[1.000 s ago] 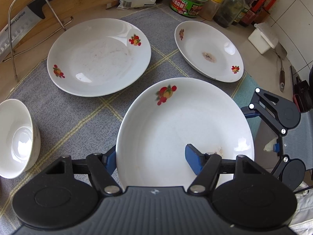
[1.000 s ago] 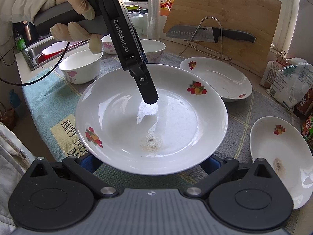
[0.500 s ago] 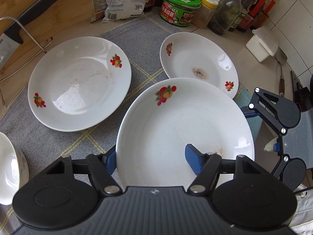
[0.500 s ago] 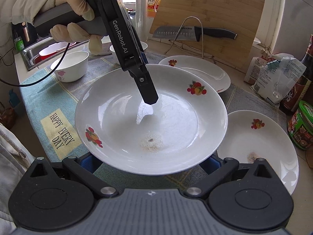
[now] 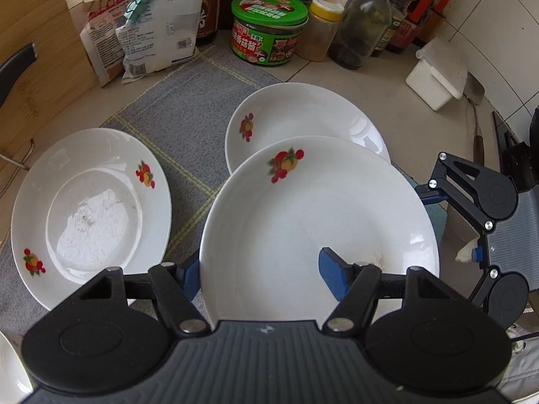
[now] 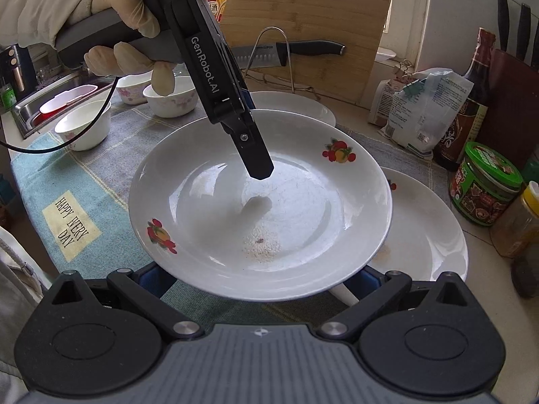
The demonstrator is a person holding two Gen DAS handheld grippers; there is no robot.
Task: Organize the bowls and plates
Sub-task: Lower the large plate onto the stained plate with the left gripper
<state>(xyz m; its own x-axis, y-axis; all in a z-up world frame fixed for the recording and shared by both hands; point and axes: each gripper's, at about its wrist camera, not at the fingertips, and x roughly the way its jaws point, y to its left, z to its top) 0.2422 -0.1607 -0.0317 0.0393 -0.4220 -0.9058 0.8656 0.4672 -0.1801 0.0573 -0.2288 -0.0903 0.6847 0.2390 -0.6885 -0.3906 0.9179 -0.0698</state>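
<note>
Left wrist view: the left gripper (image 5: 262,269) is clamped on the near rim of the carried plate (image 5: 320,222), one blue pad inside the dish and one outside under the rim. The plate is held in the air, overlapping the near edge of the smaller plate (image 5: 303,118) that rests where the grey mat (image 5: 182,107) meets the counter. A second large plate (image 5: 91,215) lies on the mat to the left of the carried plate, well apart from it. Jars and bottles stand beyond the smaller plate.

Right wrist view: the right gripper (image 6: 259,279) sits under the carried plate's near rim (image 6: 259,289); its fingers appear to support the plate from beneath, but whether they pinch it cannot be told. The smaller plate (image 6: 427,235) shows to the right, partly beneath the carried plate. Three bowls (image 6: 84,124) stand on the mat beyond the carried plate, to the left.

The likely step is stacking. To do it well, the plate should be kept level, centred over its target, and lowered until it rests before either grip loosens.
</note>
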